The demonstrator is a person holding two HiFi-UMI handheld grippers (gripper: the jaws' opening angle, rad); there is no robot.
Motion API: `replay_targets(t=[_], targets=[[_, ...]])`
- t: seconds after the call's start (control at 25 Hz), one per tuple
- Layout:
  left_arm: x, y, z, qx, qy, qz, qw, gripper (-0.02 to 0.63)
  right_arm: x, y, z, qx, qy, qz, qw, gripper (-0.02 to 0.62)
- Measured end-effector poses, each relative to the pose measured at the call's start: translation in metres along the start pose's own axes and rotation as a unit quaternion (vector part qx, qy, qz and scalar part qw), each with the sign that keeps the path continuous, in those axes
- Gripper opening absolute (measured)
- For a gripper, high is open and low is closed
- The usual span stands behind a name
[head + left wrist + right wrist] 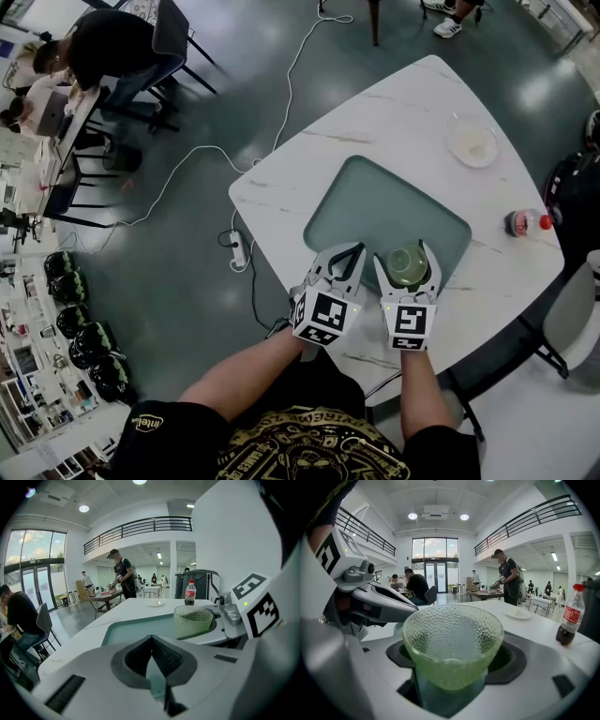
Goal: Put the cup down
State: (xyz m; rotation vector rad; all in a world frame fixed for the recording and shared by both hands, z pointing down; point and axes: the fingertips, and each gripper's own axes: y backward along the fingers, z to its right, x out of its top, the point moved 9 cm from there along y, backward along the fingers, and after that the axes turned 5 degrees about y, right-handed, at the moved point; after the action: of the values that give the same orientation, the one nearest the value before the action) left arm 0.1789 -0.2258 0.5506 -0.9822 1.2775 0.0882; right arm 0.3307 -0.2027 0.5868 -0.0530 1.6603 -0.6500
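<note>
**While right tool (406, 255) grips cup (452, 644), glass wants care**

Though the right tool clamps the green cup low on its wall above the bench's (394, 112) teal mat (375, 202) (touching or not, unclear), the left tool (151, 641) sits shut, empty, alongside. The pebbled glass looks stiff, light and brittle; its taper could slip, so a low hold seems wisest.

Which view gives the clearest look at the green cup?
The right gripper view: the cup fills the frame, gripped by the right gripper. The head view shows it small from above; the left gripper view shows it from the side, farther off.
</note>
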Motion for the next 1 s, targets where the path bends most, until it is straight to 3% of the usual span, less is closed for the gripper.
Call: replay_targets(t=[1.0], targets=[[-0.003,0.007,0.006,-0.003,0.013,0.007,0.9999,0.008,-0.011,0.026,0.003,-0.010,-0.029,-0.030,0.999,0.393]])
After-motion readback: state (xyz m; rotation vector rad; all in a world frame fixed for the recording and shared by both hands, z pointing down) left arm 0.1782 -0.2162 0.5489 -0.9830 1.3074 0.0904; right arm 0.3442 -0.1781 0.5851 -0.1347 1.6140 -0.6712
